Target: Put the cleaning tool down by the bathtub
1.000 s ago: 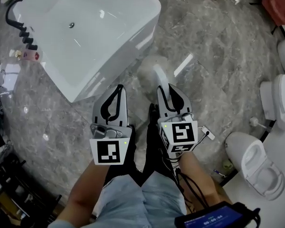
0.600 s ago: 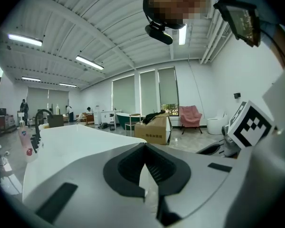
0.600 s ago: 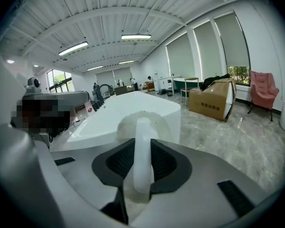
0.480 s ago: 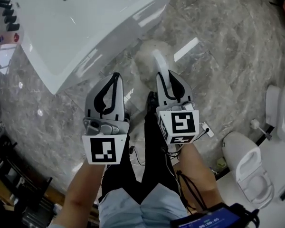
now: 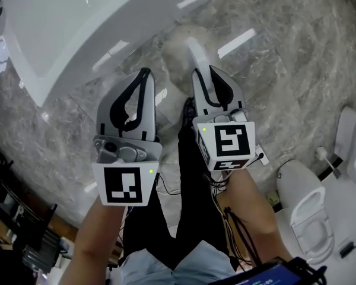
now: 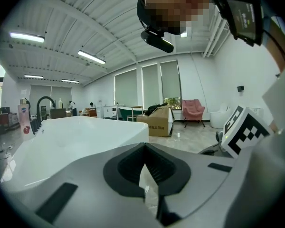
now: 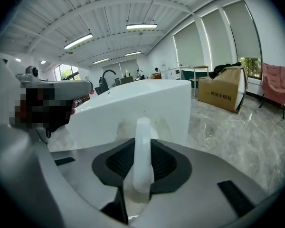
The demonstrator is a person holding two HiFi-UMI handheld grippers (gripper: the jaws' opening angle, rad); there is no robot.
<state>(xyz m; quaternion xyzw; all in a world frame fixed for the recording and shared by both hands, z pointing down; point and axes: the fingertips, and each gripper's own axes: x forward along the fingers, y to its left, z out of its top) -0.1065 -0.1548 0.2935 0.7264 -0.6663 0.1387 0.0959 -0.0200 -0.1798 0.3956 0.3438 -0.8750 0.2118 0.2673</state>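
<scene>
Bathtub (image 5: 121,37) slid toward upper left; right gripper (image 5: 205,76) still grips cleaning tool (image 5: 192,51).

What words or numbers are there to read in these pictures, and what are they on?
No text reads clearly.
Box: dark print on its side, too blurred to read.
Screen: pale figures, too small and cut off at the edge.
Bottle: red label, too small to read.
Cubes: black and white squares only, no words.
</scene>
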